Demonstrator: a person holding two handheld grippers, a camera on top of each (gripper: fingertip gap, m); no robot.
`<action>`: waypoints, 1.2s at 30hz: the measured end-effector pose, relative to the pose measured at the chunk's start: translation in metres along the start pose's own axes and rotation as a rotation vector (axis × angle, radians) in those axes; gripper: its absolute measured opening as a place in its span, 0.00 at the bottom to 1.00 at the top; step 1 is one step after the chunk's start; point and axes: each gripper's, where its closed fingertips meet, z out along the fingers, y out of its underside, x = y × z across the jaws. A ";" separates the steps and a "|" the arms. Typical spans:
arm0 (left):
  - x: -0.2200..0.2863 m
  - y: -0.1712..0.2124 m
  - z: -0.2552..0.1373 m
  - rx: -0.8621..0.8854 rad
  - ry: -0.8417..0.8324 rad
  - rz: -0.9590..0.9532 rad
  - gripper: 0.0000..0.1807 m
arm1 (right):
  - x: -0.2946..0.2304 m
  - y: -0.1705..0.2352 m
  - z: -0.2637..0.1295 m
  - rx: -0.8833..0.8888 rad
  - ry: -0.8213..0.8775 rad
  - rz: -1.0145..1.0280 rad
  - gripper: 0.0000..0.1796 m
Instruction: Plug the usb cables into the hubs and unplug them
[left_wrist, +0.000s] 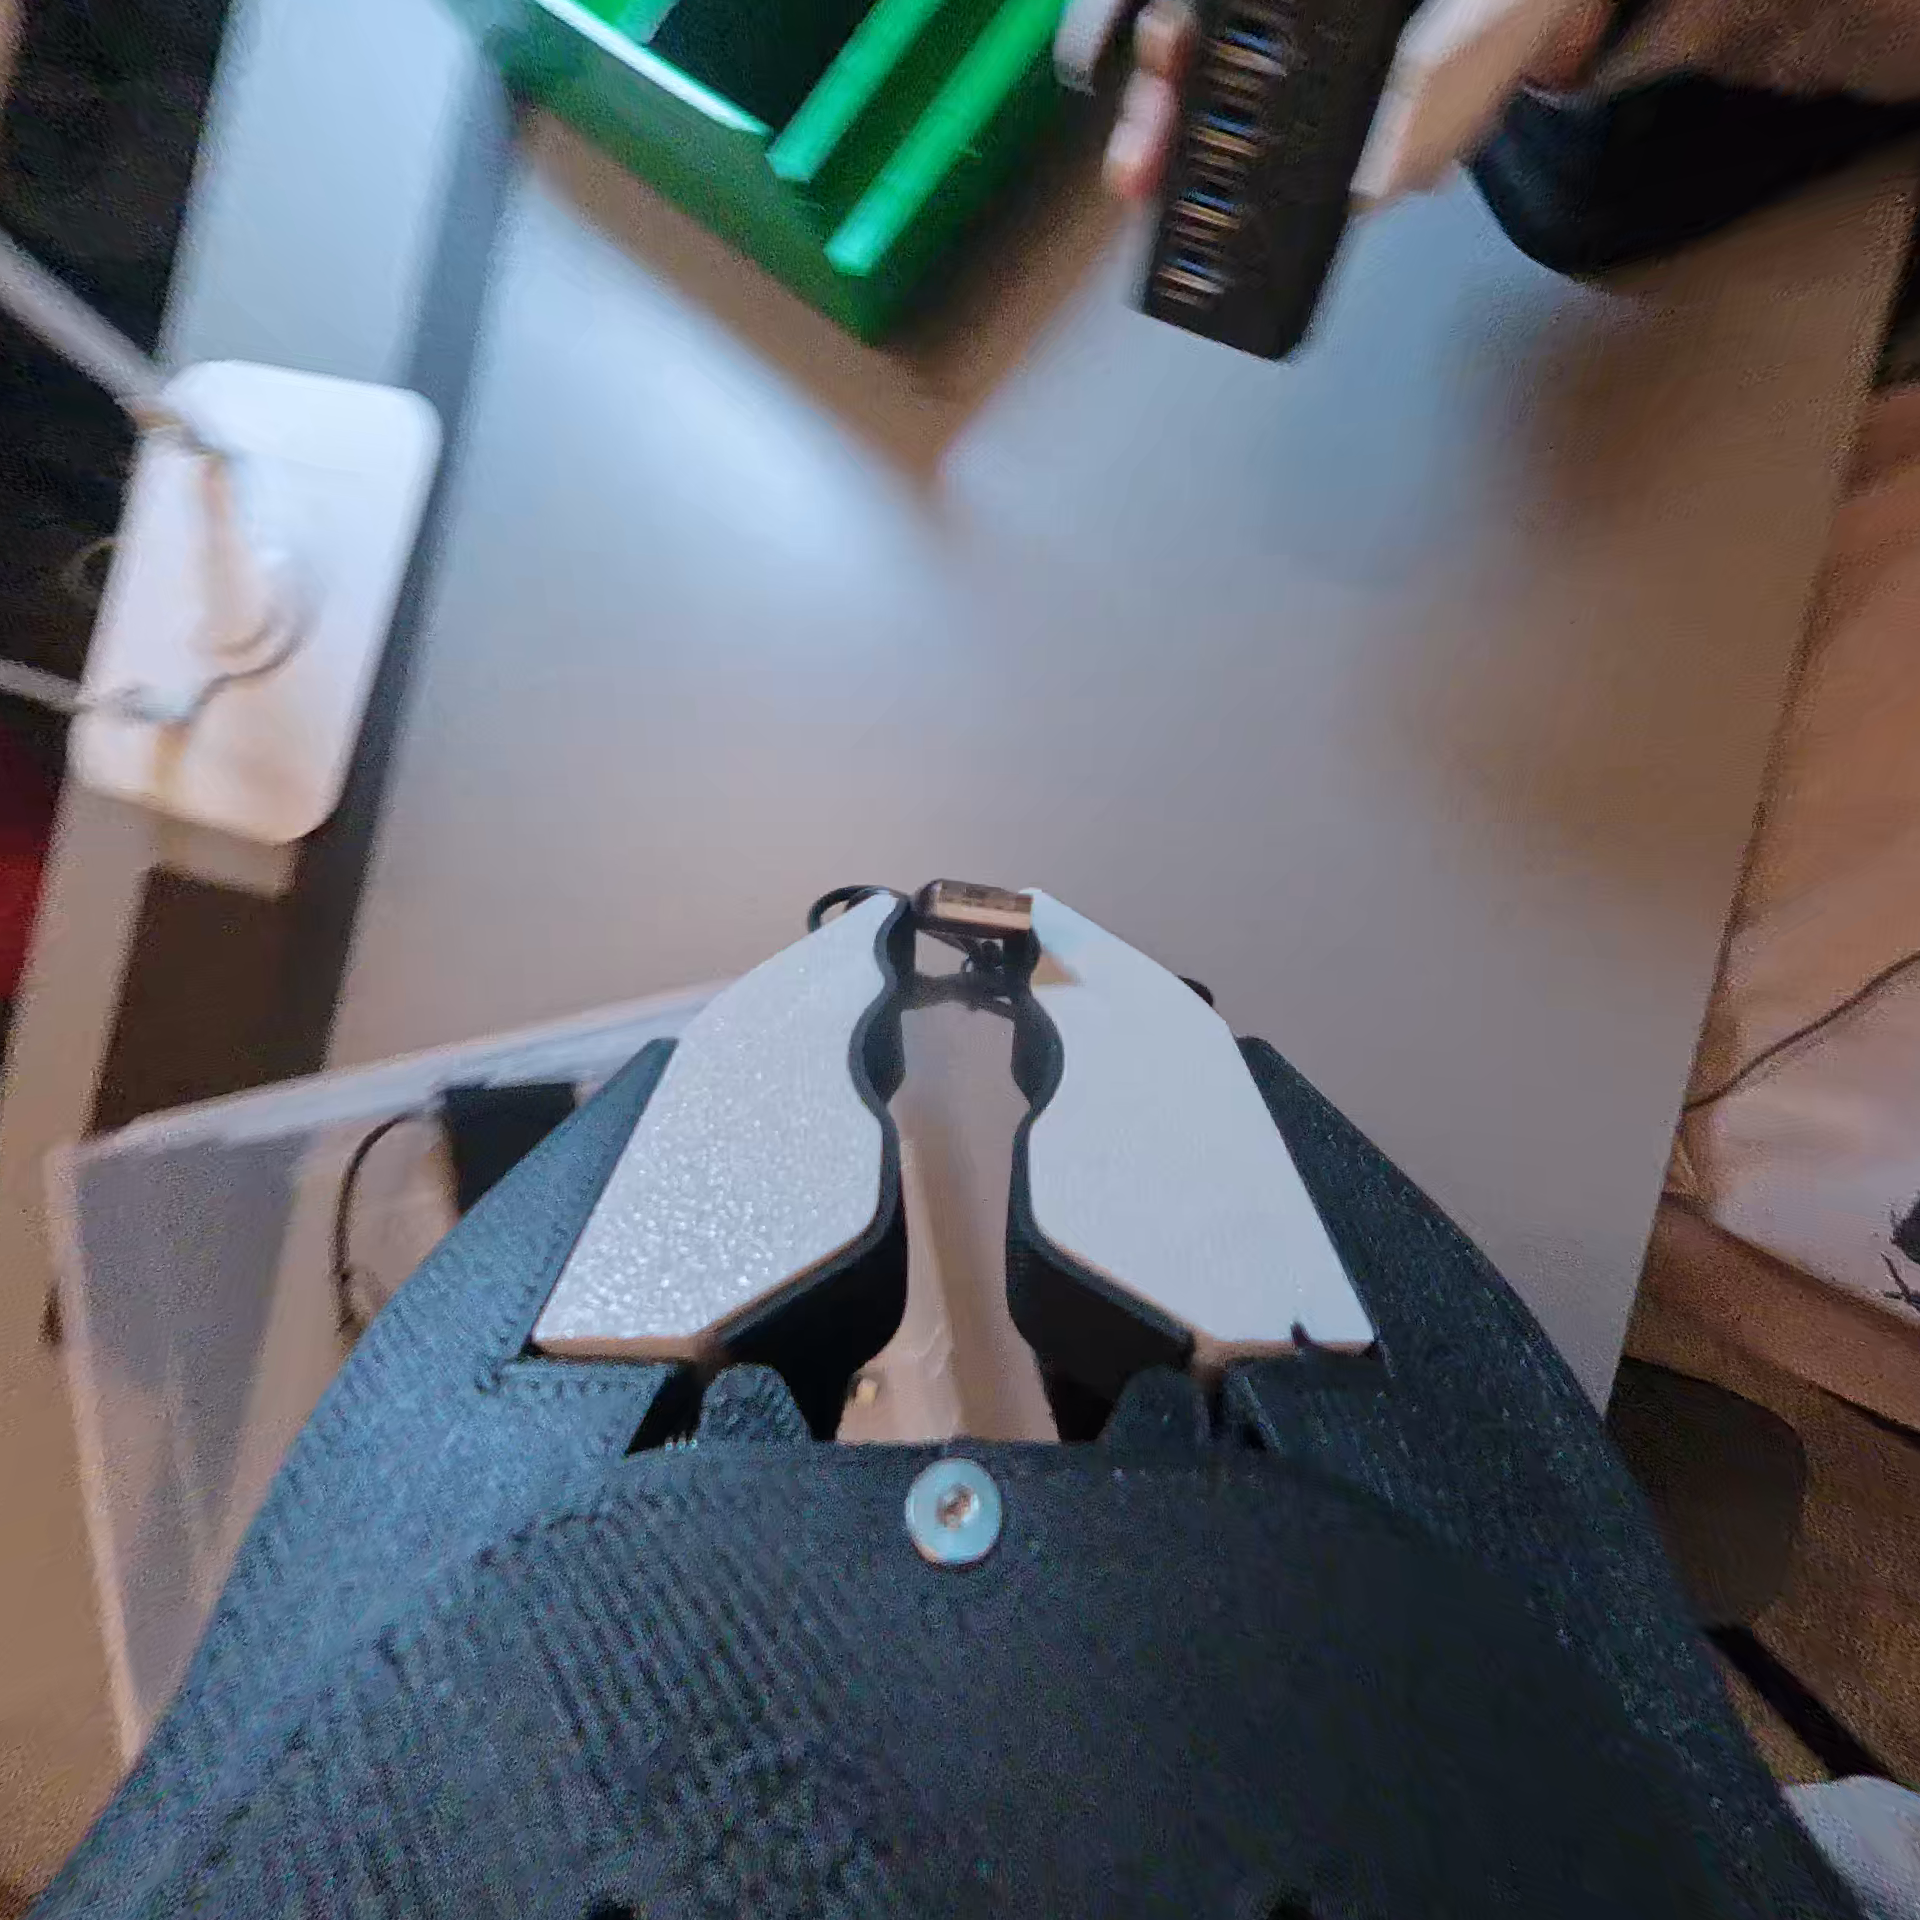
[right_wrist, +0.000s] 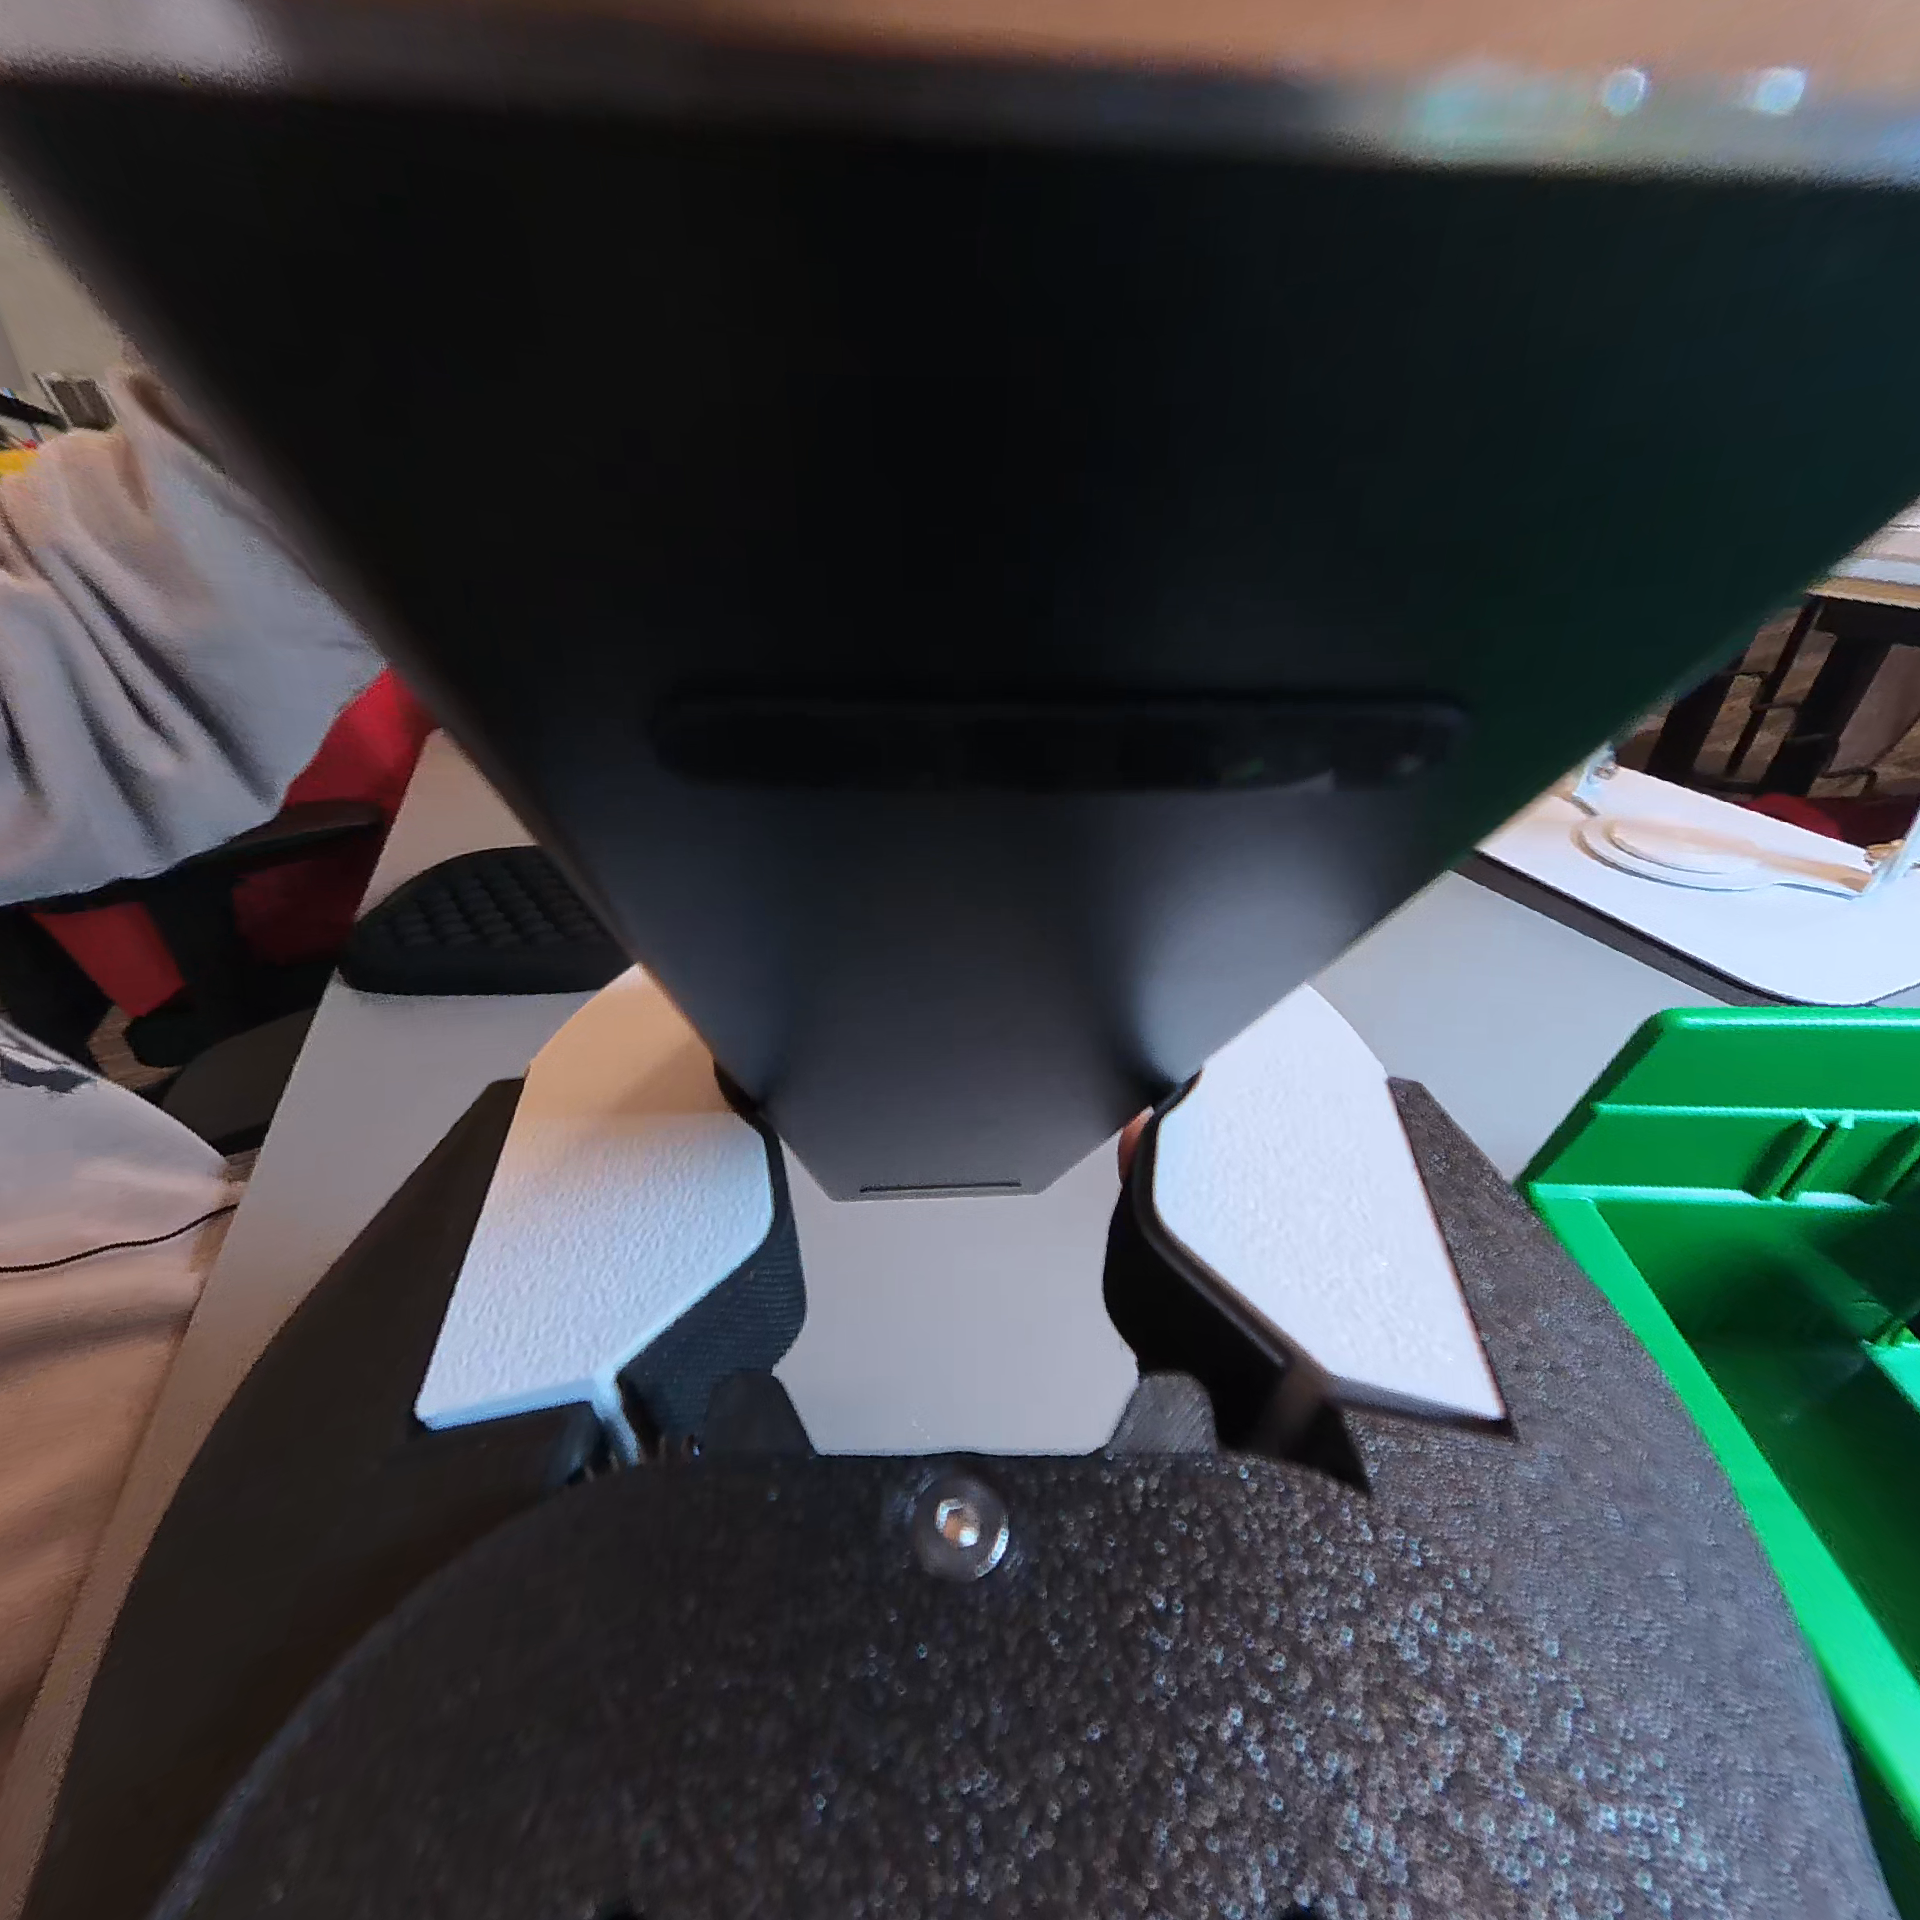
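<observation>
My left gripper (left_wrist: 975, 914) is shut on a USB plug (left_wrist: 977, 906), whose metal end sticks out past the fingertips above the white table (left_wrist: 1039, 644). At the top of the left wrist view the other gripper holds a black USB hub (left_wrist: 1247, 177) with a row of several ports, lifted off the table. In the right wrist view my right gripper (right_wrist: 951, 1091) is shut on that black hub (right_wrist: 987, 520), which fills the upper frame and hides the fingertips. Plug and hub are apart.
A green compartment tray (left_wrist: 831, 156) sits at the far side, also at the right of the right wrist view (right_wrist: 1766, 1247). A white pad with a thin cable (left_wrist: 249, 592) lies on the left. A clear plastic box (left_wrist: 208, 1299) is near left. A person sits at the right edge (left_wrist: 1818, 935). Spacing between my two grippers at the tips: around 20 centimetres.
</observation>
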 end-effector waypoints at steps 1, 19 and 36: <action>0.021 -0.002 0.020 -0.025 0.055 0.040 0.09 | 0.002 0.001 0.000 -0.005 0.007 -0.002 0.40; 0.086 -0.106 0.098 0.699 0.533 -0.006 0.34 | -0.027 0.000 -0.006 0.007 -0.289 0.164 0.40; 0.129 -0.132 0.085 0.877 0.726 -0.250 0.37 | -0.116 0.062 0.032 -0.388 -0.489 0.200 0.40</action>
